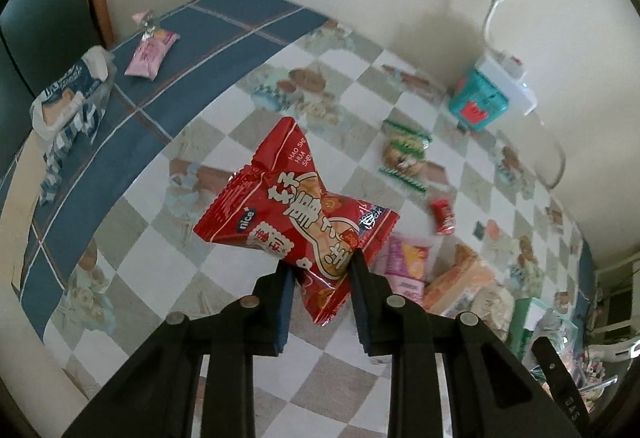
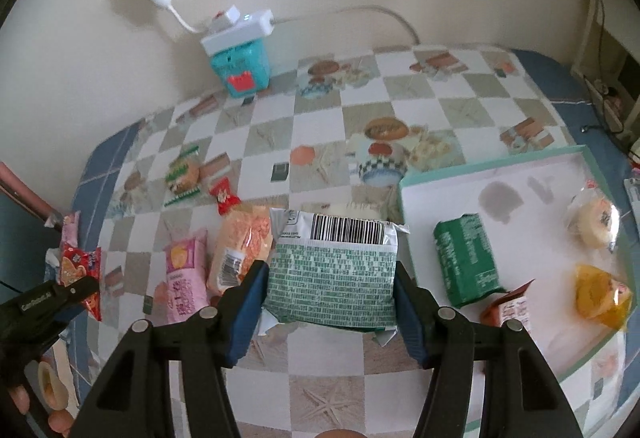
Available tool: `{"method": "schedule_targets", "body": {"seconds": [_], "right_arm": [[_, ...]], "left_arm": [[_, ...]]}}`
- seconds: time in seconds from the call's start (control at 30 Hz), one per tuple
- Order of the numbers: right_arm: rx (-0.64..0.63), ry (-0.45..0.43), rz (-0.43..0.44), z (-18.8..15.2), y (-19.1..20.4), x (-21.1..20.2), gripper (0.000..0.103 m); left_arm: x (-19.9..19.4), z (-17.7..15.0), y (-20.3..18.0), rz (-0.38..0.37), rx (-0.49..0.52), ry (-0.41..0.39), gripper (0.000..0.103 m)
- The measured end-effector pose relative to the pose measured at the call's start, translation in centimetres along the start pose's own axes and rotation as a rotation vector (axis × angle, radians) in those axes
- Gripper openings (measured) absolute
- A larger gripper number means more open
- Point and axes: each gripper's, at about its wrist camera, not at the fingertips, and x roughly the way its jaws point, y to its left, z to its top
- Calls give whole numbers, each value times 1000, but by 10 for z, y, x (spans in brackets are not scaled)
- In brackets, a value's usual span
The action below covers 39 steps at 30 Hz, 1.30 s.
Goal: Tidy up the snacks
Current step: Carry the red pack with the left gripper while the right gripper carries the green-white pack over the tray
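My left gripper [image 1: 320, 266] is shut on the lower corner of a red snack packet [image 1: 296, 210], which hangs above the checkered tablecloth. The same packet [image 2: 78, 266] and the left gripper [image 2: 86, 284] show at the left edge of the right wrist view. My right gripper [image 2: 330, 274] is shut on a green-and-white snack pack [image 2: 334, 270], barcode side up, lifted off the table. A white tray with a teal rim [image 2: 496, 166] lies to the right and holds a green pack [image 2: 466, 258], a round pastry [image 2: 596, 218], a yellow pastry [image 2: 600, 294] and an orange packet [image 2: 512, 306].
On the cloth lie a pink packet [image 2: 184, 278], an orange bag [image 2: 240, 246], a small red packet [image 2: 226, 198] and a green-edged snack [image 2: 184, 176]. A teal box under a white power strip [image 2: 240, 54] stands by the wall. A pink packet [image 1: 150, 52] and a blue-white wrapper [image 1: 68, 94] lie at the far left.
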Motion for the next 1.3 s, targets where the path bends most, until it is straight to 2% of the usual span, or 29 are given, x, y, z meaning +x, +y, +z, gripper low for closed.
{"method": "schedule_targets", "body": {"seconds": [0.4, 0.97, 1.3], "right_arm": [[100, -29, -31, 12, -55, -22, 63], [355, -97, -119, 20, -193, -60, 63], [399, -76, -145, 17, -229, -56, 63]], "left_arm": [[-30, -14, -57, -62, 100, -55, 27], [-31, -70, -181, -151, 341, -14, 27], [-10, -117, -253, -162, 505, 47, 27]]}}
